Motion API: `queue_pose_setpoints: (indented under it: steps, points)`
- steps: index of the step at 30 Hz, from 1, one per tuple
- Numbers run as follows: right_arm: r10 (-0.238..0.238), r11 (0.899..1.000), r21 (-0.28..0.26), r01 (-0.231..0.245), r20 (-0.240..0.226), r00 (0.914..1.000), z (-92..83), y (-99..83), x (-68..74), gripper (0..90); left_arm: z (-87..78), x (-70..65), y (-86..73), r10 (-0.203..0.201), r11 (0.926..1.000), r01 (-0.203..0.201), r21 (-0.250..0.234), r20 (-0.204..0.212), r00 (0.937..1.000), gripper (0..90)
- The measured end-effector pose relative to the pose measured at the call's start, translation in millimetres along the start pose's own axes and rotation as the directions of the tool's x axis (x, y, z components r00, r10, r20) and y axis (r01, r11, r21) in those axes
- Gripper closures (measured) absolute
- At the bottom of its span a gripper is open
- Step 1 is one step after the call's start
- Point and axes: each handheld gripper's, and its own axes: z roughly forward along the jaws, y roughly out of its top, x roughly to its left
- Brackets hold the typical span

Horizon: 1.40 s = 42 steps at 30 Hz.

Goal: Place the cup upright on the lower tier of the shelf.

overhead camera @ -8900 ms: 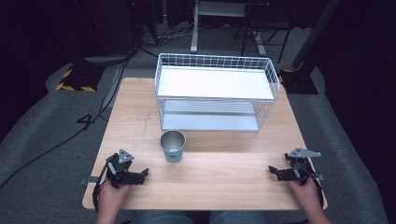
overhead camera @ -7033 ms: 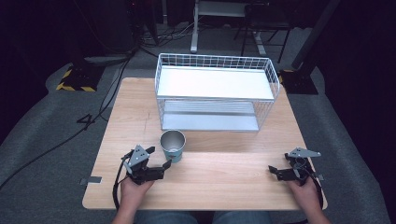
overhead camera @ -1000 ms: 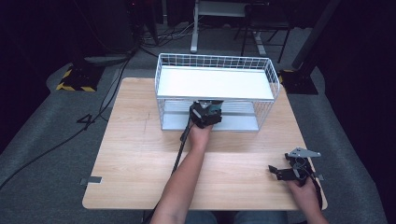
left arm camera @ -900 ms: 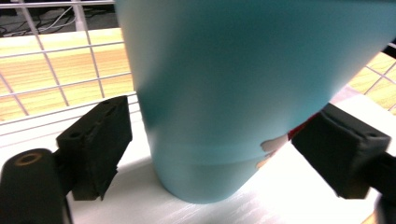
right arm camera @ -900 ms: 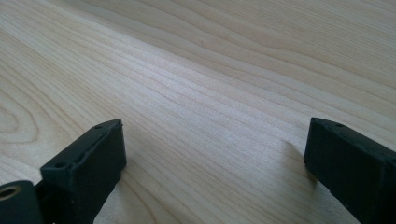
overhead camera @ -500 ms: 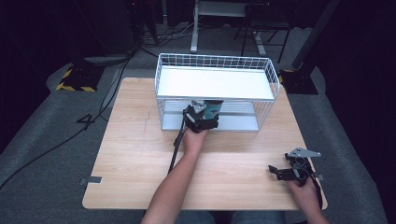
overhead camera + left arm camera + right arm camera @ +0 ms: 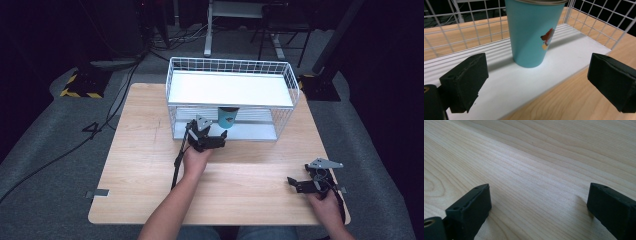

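Observation:
A teal cup (image 7: 228, 116) with a small picture on its side (image 7: 531, 32) stands upright on the lower white shelf (image 7: 564, 52) of a white wire rack (image 7: 230, 62). My left gripper (image 7: 212, 135) is on the table side of the rack's front and points at the cup. Its jaws have just been opening and are now open. In the left gripper view the cup stands beyond my left gripper (image 7: 536, 77), free of both pads. My right gripper (image 7: 299, 184) rests open at the table's near right corner, and bare wood lies between its jaws (image 7: 539, 205).
The rack stands at the back middle of the wooden table (image 7: 140, 150), with a white upper shelf (image 7: 230, 89) over the cup. A black cable (image 7: 177, 165) trails from the left gripper along the forearm. Chair legs and cables lie on the dark floor behind.
The left gripper has let go of the cup and drawn back out of the rack toward the person. The cup stays on the lower shelf. The right gripper has not moved.

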Motion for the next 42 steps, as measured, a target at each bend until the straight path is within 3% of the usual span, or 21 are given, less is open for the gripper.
queue_pose_setpoints:
  steps: [4, 8, 12, 13, 33, 40, 42]
  points:
    - [-0.001, 1.0, 0.0, 0.001, 0.0, 1.0, 0.1, 0.0, -0.1, 5.8, -19.2, 1.2, -0.4, -0.004, 0.9997, 0.004, 0.025, 0.011, 0.9999, 4.4]
    - [-0.001, 1.0, 0.0, 0.001, 0.0, 1.0, 0.1, 0.0, -0.1, 5.8, -43.7, 6.0, -0.6, 0.0, 1.0, 0.0, 0.005, 0.015, 0.9999, 4.4]
    - [-0.001, 1.0, 0.0, 0.001, 0.0, 1.0, 0.1, 0.1, -0.1, 5.8, -56.5, 7.9, -0.1, 0.005, 1.0, -0.005, 0.002, 0.018, 0.9998, 4.4]
    - [-0.001, 1.0, 0.0, 0.001, 0.0, 1.0, 0.1, 0.1, -0.1, 5.8, -66.9, 9.3, -0.9, 0.015, 0.9999, -0.015, -0.008, 0.023, 0.9996, 4.4]
    - [0.001, 1.0, 0.0, -0.001, 0.001, 1.0, 0.4, 0.3, 0.1, 5.7, -135.6, 16.9, -19.1, 0.07, 0.9973, -0.072, 0.014, 0.084, 0.994, 4.5]
    - [0.001, 1.0, -0.001, -0.001, 0.001, 1.0, 0.4, 0.3, 0.2, 5.7, -156.4, 23.7, -27.0, 0.064, 0.9976, -0.067, 0.018, 0.121, 0.9905, 4.4]
    - [0.001, 1.0, -0.001, -0.001, 0.001, 1.0, 0.4, 0.3, 0.2, 5.6, -162.3, 26.5, -32.2, 0.067, 0.9959, -0.075, 0.05, 0.132, 0.9889, 4.4]
